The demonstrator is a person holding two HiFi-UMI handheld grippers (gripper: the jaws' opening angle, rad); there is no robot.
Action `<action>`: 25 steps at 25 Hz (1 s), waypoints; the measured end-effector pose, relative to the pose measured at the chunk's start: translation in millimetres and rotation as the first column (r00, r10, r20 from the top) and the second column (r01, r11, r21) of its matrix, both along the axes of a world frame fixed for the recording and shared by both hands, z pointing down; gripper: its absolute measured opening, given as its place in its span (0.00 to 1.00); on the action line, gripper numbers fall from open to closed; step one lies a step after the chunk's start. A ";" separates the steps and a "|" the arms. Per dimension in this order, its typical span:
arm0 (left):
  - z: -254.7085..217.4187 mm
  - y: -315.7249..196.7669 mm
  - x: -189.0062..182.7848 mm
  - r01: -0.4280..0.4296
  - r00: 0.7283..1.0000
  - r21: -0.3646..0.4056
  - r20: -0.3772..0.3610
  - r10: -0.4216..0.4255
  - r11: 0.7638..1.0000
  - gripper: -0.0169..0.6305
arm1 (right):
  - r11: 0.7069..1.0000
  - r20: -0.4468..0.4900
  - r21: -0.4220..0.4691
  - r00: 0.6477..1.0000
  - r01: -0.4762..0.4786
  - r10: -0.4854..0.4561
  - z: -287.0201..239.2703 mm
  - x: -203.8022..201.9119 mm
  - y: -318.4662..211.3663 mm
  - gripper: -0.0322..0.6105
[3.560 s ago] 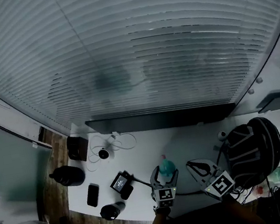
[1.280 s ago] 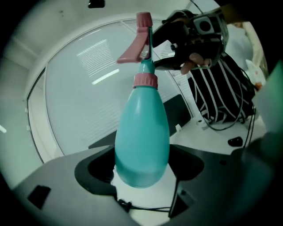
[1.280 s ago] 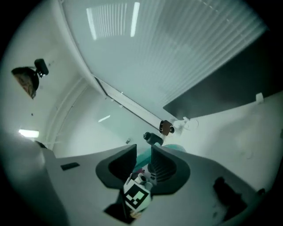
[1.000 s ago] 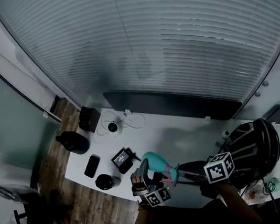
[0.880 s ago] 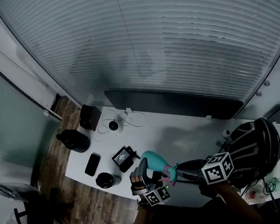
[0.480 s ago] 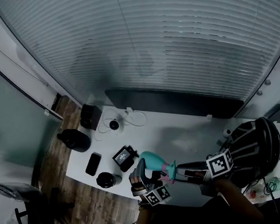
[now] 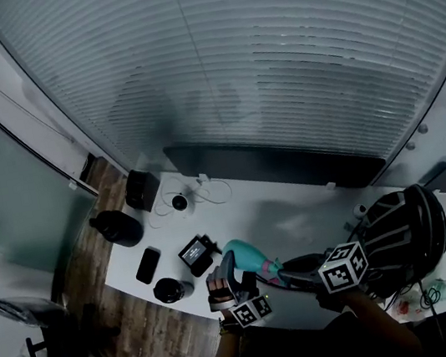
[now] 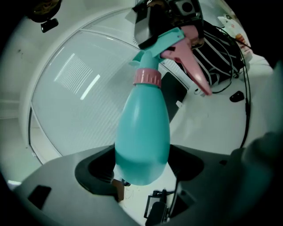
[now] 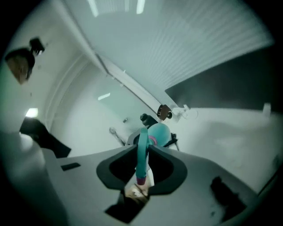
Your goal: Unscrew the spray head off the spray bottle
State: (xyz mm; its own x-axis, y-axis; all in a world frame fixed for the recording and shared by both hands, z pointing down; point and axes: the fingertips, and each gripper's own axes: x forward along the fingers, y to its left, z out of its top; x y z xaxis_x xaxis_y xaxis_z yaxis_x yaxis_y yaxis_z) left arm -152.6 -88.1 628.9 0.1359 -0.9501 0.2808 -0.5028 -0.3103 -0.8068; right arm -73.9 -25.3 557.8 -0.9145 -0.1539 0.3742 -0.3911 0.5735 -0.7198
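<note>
While my left hand-held gripper clamps the fat teal body of the spray bottle, held in the air over the white surface, my right hand-held gripper pinches the spray head. Its jaws have just been closing on it, and the pink trigger juts sideways.

Spray bottle no longer stands upright on the table, as it did a few seconds back. Left gripper now holds it lifted clear and tipped over toward the right. Right gripper, earlier open and off to the side, is now clamped on the spray head. Its jaws have just been closing a little tighter on it.
</note>
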 end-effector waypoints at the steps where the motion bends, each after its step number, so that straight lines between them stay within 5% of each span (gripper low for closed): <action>1: 3.6 0.3 2.3 -0.010 1.000 -0.024 -0.002 0.010 1.000 0.60 | 0.991 -0.103 0.124 0.994 0.060 -0.047 1.0 0.0 0.5 0.17; 2: 8.4 1.1 4.4 -0.019 1.000 -0.051 -0.002 0.019 0.999 0.60 | 0.960 -0.226 0.238 0.970 0.149 -0.094 3.4 -0.4 1.9 0.17; 4: 20.9 4.3 8.7 -0.033 0.999 -0.110 0.000 0.034 0.993 0.60 | 0.853 -0.483 0.376 0.862 0.363 -0.154 13.5 0.9 6.1 0.17; 8: 48.9 20.7 25.5 -0.081 0.996 -0.254 -0.042 0.073 0.964 0.60 | 0.624 -0.838 0.377 0.539 0.684 -0.084 42.2 18.6 1.0 0.17; 10: 63.1 31.7 33.8 -0.109 0.991 -0.336 -0.107 0.077 0.936 0.60 | 0.561 -0.889 0.345 0.453 0.753 -0.062 51.4 24.0 0.5 0.16; 14: 81.9 46.7 46.3 -0.201 0.967 -0.428 -0.231 0.109 0.881 0.60 | 0.469 -0.916 0.315 0.394 0.825 -0.077 55.6 25.9 8.3 0.15; 19: 85.3 51.0 54.5 -0.322 0.936 -0.471 -0.287 0.203 0.821 0.60 | 0.371 -0.940 0.296 0.338 0.880 -0.052 51.8 27.1 13.2 0.15; 22: 85.2 58.8 55.6 -0.437 0.896 -0.510 -0.315 0.312 0.741 0.60 | 0.268 -0.948 0.296 0.317 0.917 -0.038 52.8 28.0 20.8 0.15; 25: 75.9 74.7 48.4 -0.533 0.845 -0.582 -0.403 0.352 0.614 0.60 | 0.106 -0.933 0.360 0.358 0.927 0.036 36.1 20.6 23.8 0.15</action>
State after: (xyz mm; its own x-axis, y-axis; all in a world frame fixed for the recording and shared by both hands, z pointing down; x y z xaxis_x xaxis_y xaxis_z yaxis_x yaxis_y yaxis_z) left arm -104.1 -13.5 704.8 0.6336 -0.3375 0.6962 -0.2942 -0.9374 -0.1866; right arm -53.3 -1.5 593.9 -0.4282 -0.4208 0.7997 0.3112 0.7621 0.5677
